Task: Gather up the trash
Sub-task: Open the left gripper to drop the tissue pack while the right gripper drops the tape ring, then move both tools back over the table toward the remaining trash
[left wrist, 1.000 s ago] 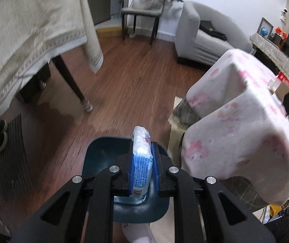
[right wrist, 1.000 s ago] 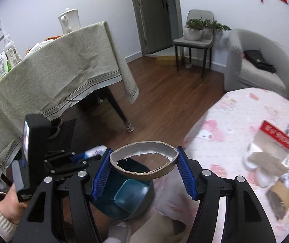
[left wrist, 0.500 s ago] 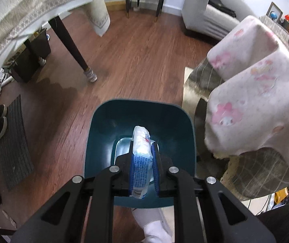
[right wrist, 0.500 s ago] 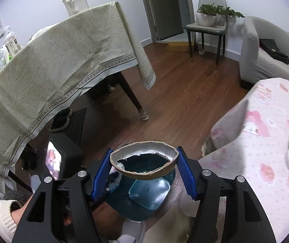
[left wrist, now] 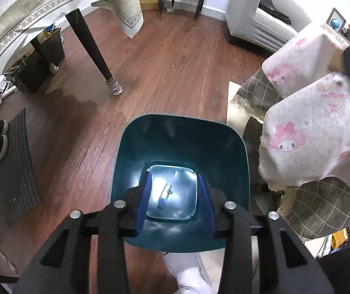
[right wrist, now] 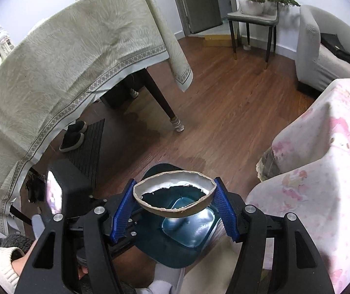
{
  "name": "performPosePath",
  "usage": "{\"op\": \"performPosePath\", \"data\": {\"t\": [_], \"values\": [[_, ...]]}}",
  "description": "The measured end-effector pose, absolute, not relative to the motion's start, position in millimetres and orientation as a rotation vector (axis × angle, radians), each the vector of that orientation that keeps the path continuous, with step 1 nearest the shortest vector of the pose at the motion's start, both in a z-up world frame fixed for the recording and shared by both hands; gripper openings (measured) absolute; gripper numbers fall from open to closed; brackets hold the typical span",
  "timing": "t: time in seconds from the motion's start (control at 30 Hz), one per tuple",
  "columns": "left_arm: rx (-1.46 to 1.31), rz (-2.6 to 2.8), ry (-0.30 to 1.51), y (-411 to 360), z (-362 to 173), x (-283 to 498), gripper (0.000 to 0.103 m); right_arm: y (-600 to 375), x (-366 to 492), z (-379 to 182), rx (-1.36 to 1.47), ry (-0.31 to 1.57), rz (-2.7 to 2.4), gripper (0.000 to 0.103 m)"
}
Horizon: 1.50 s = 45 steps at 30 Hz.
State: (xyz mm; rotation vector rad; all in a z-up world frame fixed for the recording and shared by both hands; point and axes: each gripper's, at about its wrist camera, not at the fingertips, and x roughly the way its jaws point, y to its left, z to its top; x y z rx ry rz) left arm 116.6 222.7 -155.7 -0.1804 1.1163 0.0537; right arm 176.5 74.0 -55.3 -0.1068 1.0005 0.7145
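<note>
Left gripper: the left gripper points steeply down over the mouth of the teal bin; its blue pads are spreading apart with nothing pressed between them
Blue-and-white packet: the packet lies below the parted pads, free of both, over the pale floor of the bin; blurred, so whether it has landed cannot be told
Right gripper: the right gripper clamps a squashed cardboard ring, one blue pad on each narrow end of the oval
Cardboard ring: brown outside, white and torn inside, held level above the near part of the bin's opening, not touching the bin
Teal bin: stands on the wooden floor, just beside the corner of the table draped in a pink-printed cloth; seen through the ring in the right wrist view
Person: a white sock shows at the near edge of the bin; a hand in a cream knit sleeve holds the left tool at lower left of the right wrist view
Surroundings: a beige-clothed table stands across the floor, with dark slippers on a mat under its edge, and a grey armchair and a chair with a plant by the far wall
</note>
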Motion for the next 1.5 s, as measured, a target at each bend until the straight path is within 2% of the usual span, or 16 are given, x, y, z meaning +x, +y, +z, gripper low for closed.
{"op": "performPosePath", "data": {"t": [0.2,0.53,0.63,0.77,1.07,1.17,1.37,1.5], "values": [[-0.172,0.045,1.036,226.8,-134.8,110.0,0.048,84.8,179.3,-72.9,-0.130,1.043,0.698,0.064],[-0.173,0.106,0.887,250.7,-90.9,95.1,0.046,98.7,180.7,-111.1,-0.184,1.113,0.676,0.064],[-0.204,0.108,0.856,258.5,-77.7,93.2,0.038,102.6,180.1,-129.5,-0.204,1.142,0.676,0.064],[-0.233,0.104,0.826,261.1,-65.8,93.0,0.034,107.9,176.5,-152.4,-0.257,1.187,0.672,0.064],[-0.241,0.083,0.773,254.5,-40.9,89.9,0.034,121.9,161.1,-195.6,-0.360,1.307,0.724,0.065],[-0.243,0.077,0.760,251.5,-34.3,90.9,0.034,125.2,155.8,-202.4,-0.408,1.321,0.722,0.072],[-0.256,0.074,0.737,246.8,-22.3,91.5,0.034,123.2,146.0,-206.5,-0.439,1.343,0.746,0.075],[-0.269,0.058,0.712,239.0,-7.7,95.1,0.039,115.8,143.7,-194.2,-0.430,1.315,0.760,0.075]]}}
